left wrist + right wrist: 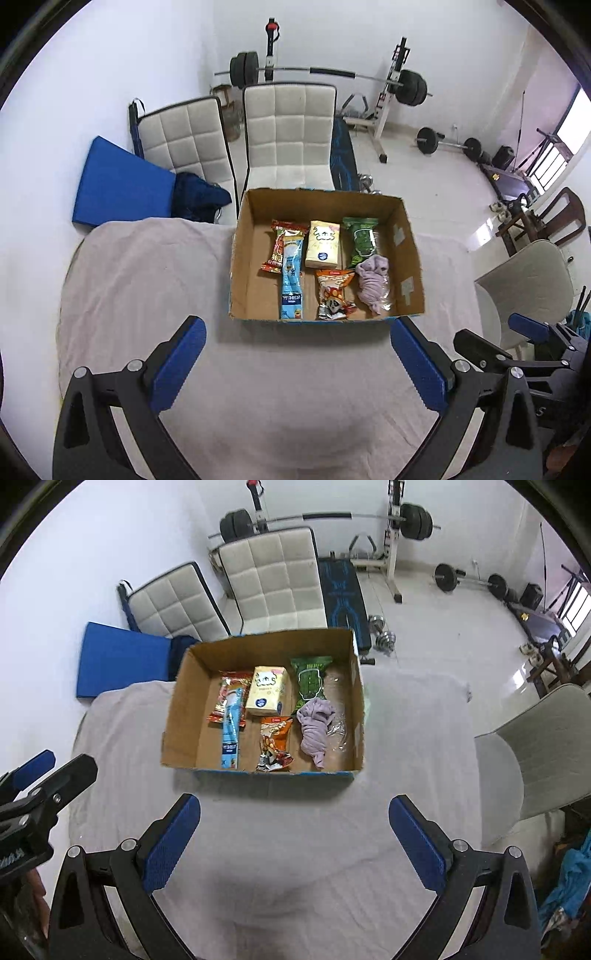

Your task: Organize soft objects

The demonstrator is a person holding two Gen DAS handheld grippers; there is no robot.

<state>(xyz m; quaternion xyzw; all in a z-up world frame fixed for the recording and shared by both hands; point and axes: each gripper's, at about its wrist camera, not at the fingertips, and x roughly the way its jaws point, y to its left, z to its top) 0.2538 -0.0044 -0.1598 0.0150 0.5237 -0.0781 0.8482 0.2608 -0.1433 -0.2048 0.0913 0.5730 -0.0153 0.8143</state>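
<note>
Left wrist view: left claw (297, 363), blue pads spread wide, holding nothing, poised over a counter (147, 280) draped in pale grey cloth. Just ahead of it, one open cardboard box (325, 201) resting on the cloth. Contents, left to right at the back: red snack packet (275, 254), partly under a long blue packet (291, 280) that runs toward the near wall; cream tissue pack (323, 245); green snack bag (362, 240). Nearer the front: orange snack bag (332, 291), crumpled at its near end; lilac soft cloth (373, 280) bunched against the green bag, lying on clear plastic wrap (386, 295). Right claw's body enters this view at the far right edge. Right wrist view: right claw (293, 843), pads likewise set wide apart and empty, above the same cloth; box (258, 648) ahead and slightly left, holding the lilac cloth (316, 725), green bag (310, 681), tissue pack (266, 696), orange bag (275, 738), blue packet (231, 731) and red packet (225, 701). Behind the counter: two white quilted chairs (291, 133), blue mat (122, 184), barbell rack (391, 96).
</note>
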